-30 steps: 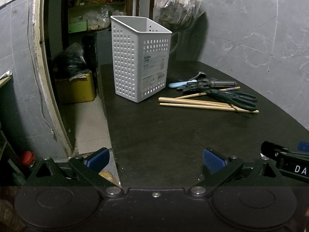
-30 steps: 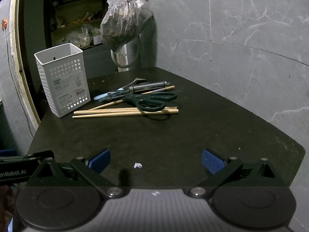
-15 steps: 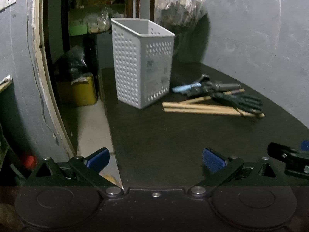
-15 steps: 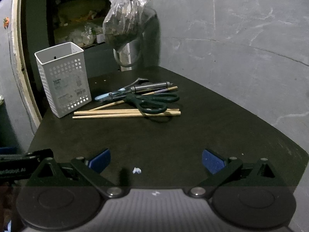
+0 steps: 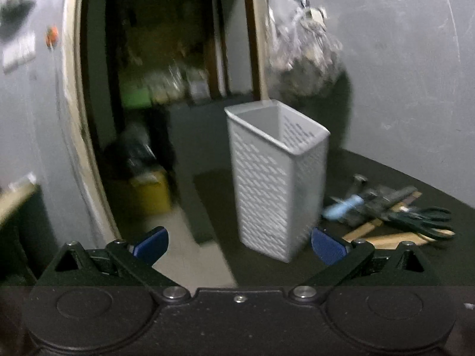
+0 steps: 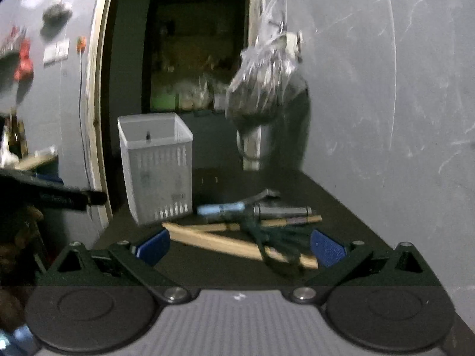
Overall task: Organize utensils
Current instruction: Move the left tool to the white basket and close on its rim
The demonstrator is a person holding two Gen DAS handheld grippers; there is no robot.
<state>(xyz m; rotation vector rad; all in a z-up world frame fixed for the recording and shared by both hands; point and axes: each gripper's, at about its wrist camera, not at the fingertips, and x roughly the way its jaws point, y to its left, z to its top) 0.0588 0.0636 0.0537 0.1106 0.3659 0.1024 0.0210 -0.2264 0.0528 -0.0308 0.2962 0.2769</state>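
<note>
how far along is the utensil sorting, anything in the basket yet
Nothing looks sorted: the white basket appears empty. In hand: nothing; the left tongs and right tongs are open, the right ones hanging over the pile. Left to do: wooden chopsticks, dark scissors, the blue-handled tool and the metal piece, all on the table.

- The white perforated basket (image 6: 156,169) stands upright and empty on the dark table (image 6: 332,204), at the table's 10 o'clock corner.
- Wooden chopsticks (image 6: 219,238) lie flat, just off the basket's 5 o'clock side, running toward 4 o'clock.
- Dark-handled scissors (image 6: 273,246) lie across the chopsticks.
- A light-blue-handled utensil (image 6: 221,208) lies at the heap's 10 o'clock end, near the basket.
- A metal-barrelled tool (image 6: 282,211) lies at 3 o'clock of the blue handle; its exact kind is blurred.
</note>
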